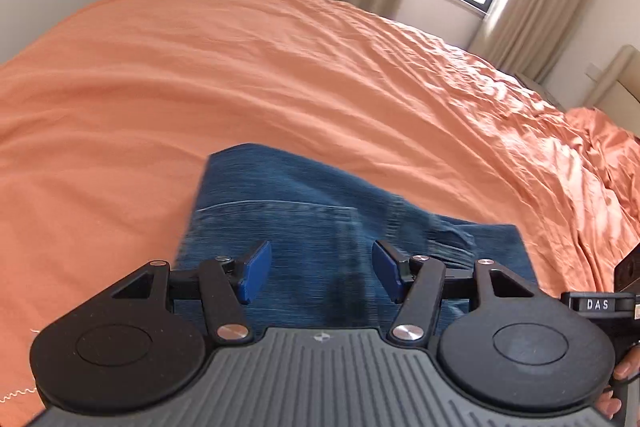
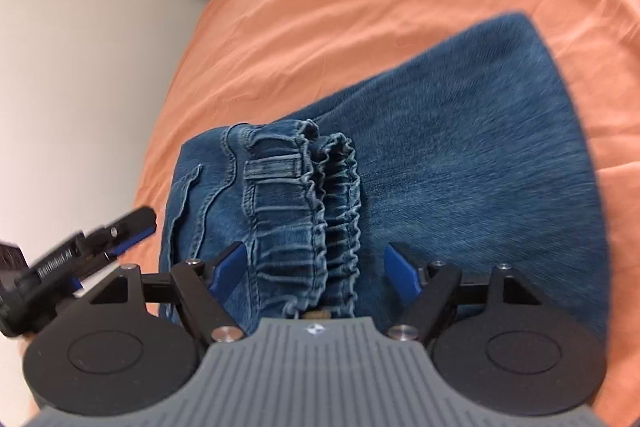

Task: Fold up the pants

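Pants point(image 2: 440, 155) lie folded on the bed point(image 1: 240, 67), centre frame; left gripper point(image 1: 322, 273) and right gripper point(image 2: 314, 269) jaws gape empty; perhaps one fold remains.

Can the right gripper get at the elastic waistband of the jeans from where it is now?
Probably yes. The right gripper is open, and the gathered waistband lies on top of the folded jeans directly ahead between its blue pads. Nothing covers it; the left gripper sits off to the side.

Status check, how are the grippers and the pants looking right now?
Left gripper open, right gripper open, both empty. Jeans folded on orange bedsheet, elastic waistband on top. Nothing in the way.
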`<state>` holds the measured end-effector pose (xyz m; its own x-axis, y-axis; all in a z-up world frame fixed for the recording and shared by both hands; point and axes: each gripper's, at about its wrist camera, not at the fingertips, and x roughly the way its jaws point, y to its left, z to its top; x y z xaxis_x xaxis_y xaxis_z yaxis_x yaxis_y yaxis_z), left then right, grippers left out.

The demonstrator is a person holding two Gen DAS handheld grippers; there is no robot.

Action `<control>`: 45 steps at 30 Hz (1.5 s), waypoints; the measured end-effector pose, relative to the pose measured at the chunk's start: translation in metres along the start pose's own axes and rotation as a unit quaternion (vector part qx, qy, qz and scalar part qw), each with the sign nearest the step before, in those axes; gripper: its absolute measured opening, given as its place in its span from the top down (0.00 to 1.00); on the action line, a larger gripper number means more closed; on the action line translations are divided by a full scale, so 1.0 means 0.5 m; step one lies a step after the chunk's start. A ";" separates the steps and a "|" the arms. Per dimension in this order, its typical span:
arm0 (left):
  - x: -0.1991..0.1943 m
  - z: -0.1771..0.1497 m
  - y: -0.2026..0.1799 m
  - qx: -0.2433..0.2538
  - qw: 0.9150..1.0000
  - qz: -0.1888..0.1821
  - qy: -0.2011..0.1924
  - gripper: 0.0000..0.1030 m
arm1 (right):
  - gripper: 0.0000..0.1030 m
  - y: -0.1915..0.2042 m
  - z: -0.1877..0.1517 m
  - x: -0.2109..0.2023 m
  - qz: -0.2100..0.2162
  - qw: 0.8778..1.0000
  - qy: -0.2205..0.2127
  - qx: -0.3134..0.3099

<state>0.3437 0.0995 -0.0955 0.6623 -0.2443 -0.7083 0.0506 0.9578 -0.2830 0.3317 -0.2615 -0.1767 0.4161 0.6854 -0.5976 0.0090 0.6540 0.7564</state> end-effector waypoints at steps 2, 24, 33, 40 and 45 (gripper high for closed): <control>0.003 0.000 0.032 -0.020 1.000 -0.002 0.001 0.34 | 0.33 -0.007 0.014 0.018 0.017 1.000 0.000 0.017; -0.079 0.023 0.066 -0.085 0.995 -0.027 -0.053 0.46 | 0.92 0.327 0.094 -0.247 -0.018 0.975 -0.125 -0.181; 0.000 -0.003 -0.018 -0.017 0.999 -0.031 -0.011 0.53 | 0.92 -0.029 0.065 -0.213 -0.109 0.989 -0.093 -0.043; 0.066 -0.010 -0.049 0.026 1.000 -0.012 0.008 0.54 | 0.92 -0.120 0.068 -0.168 -0.112 0.990 -0.084 -0.005; 0.136 0.012 -0.052 0.040 0.999 0.007 0.025 0.61 | 0.89 -0.160 0.060 -0.152 -0.106 0.991 -0.078 0.003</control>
<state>0.3916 0.0591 -0.1326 0.6250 -0.2363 -0.7440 0.1018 0.9696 -0.2224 0.3266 -0.3755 -0.1837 0.5404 0.4751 -0.6944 0.1155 0.7756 0.6206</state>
